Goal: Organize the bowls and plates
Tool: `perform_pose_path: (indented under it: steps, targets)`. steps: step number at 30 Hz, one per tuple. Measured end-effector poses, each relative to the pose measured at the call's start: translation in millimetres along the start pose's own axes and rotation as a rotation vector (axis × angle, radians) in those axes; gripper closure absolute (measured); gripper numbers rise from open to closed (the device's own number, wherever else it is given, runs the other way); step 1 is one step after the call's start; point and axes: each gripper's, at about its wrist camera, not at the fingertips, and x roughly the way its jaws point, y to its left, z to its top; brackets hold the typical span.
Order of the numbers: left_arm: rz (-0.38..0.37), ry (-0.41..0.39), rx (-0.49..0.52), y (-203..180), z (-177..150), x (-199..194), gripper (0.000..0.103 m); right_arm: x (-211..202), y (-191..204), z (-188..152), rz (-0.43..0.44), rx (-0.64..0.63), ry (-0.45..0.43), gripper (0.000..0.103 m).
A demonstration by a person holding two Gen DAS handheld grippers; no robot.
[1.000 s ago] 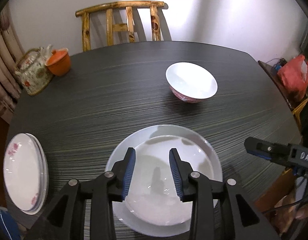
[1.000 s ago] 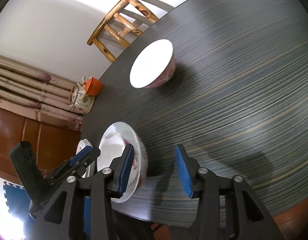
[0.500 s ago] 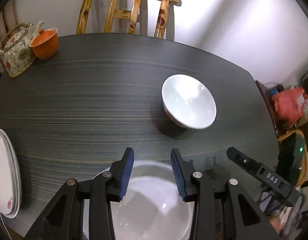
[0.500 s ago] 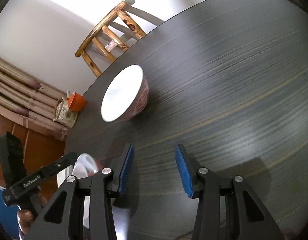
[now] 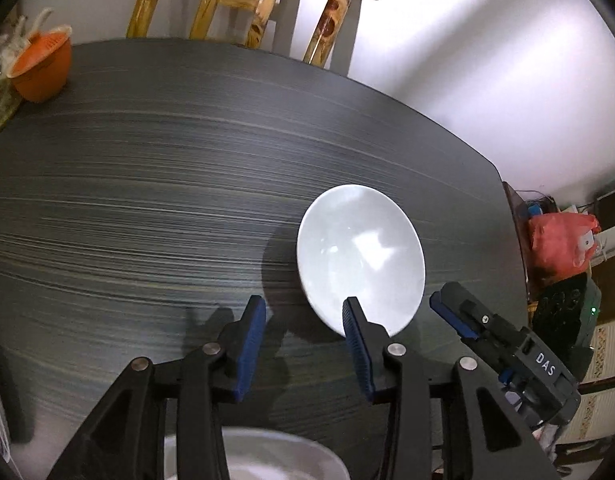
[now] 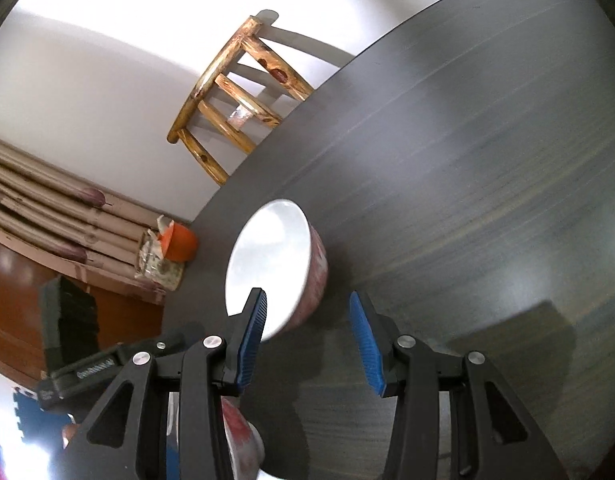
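Observation:
A white bowl (image 5: 359,256) with a red pattern outside stands on the dark table (image 5: 147,184); it also shows in the right wrist view (image 6: 275,264). My left gripper (image 5: 303,344) is open and empty, just short of the bowl's near rim. My right gripper (image 6: 307,340) is open and empty, with the bowl's near rim between its fingertips. A large white plate (image 5: 259,456) lies under my left gripper at the table's near edge; its red-patterned edge shows in the right wrist view (image 6: 243,444).
A wooden chair (image 5: 259,8) stands behind the table. An orange cup (image 5: 41,66) and a teapot sit at the far left. A red bag (image 5: 559,240) lies beyond the right edge. The right gripper shows in the left wrist view (image 5: 503,348).
Both grippers have moved forward toward the bowl. The large plate has slid below my left gripper, and the stack of plates at the left has left the view.

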Motion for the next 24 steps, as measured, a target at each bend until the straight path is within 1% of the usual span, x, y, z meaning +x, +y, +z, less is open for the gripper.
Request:
perform_pose_path:
  steps: [4,13,17,21,22,23,24]
  targets:
    - [-0.029,0.029,-0.042,4,6,13,0.062,12,5,13,0.008,-0.003,0.021,0.061]
    - [-0.056,0.022,-0.04,5,14,30,0.062,32,6,25,0.0,-0.013,0.061,0.061]
    - [-0.048,0.073,-0.04,4,16,45,0.063,38,5,27,-0.005,-0.012,0.077,0.061]
    - [-0.06,0.083,-0.057,3,18,53,0.063,46,4,28,-0.005,-0.005,0.101,0.062]
    - [-0.057,0.078,-0.052,3,18,55,0.068,48,3,28,-0.01,-0.002,0.104,0.063]
    - [-0.041,0.07,-0.033,0,18,56,0.086,49,2,28,-0.01,-0.001,0.107,0.067]
    - [-0.025,0.07,-0.019,-2,18,58,0.092,50,2,28,-0.013,-0.002,0.11,0.07]
